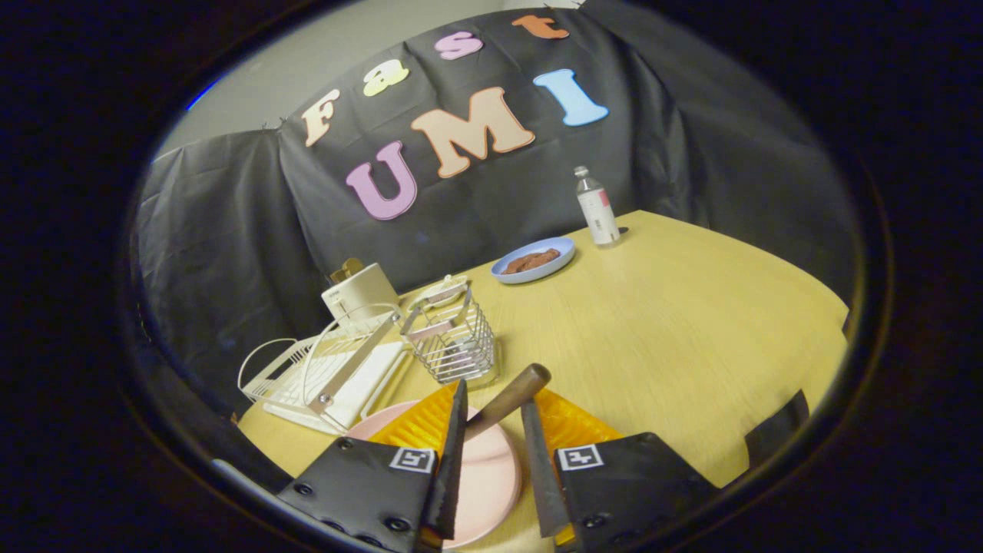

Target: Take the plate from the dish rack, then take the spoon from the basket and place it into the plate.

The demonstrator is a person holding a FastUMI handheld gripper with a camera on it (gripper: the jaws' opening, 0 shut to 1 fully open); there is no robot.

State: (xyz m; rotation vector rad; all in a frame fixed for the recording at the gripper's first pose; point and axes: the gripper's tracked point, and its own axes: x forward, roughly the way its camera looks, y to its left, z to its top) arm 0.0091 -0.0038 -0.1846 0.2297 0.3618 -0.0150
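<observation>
Hovering over pink plate (484, 476), tongs (495, 407) pinch the spoon (511, 398).

No wording is legible: the bottle label (599, 209) is too small; the fingers (455, 453) gripping the spoon (511, 398) bear square markers (580, 458).

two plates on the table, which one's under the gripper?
The pink plate, lying bare right below the fingers, which grip a spoon's wooden handle. The blue plate sits far beyond, near the bottle, with brown food on it.
</observation>
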